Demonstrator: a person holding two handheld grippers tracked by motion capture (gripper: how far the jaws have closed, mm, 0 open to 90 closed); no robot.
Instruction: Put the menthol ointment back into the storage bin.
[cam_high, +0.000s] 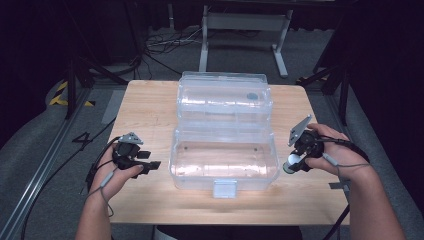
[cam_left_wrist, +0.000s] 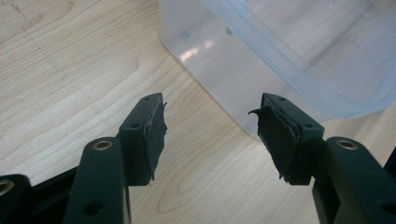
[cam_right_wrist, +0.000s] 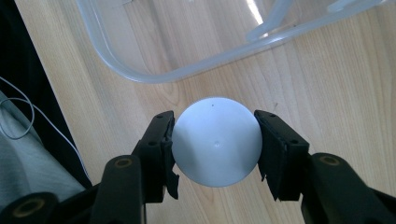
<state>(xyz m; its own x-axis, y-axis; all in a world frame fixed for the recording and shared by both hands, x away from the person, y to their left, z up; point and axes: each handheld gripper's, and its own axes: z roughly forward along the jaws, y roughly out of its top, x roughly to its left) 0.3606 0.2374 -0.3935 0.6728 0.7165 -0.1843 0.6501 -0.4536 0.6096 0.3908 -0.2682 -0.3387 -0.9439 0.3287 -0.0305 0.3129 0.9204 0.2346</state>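
High view is showing, at the left, the left gripper resting low over the wooden table, just beside the clear plastic box but not touching it. Left gripper view is showing its jaws standing spread apart with nothing between them, their black pads looking worn and ragged at the edges, and the near corner of the box just ahead.

In the middle, the box is sitting open, its lid lying back behind the tub and a latch hanging at the front wall.

At the right, the right gripper is pinching a white ball just beside the box's right end. Right gripper view is showing the ball squeezed between both pads across its widest part, over the bare table, with the box rim close ahead.

The ball is looking smooth, light and probably hard, so it is likely slippery. Holding it across the middle, as the jaws are doing now, is the safest grip; a hold off centre could let it squirt out.
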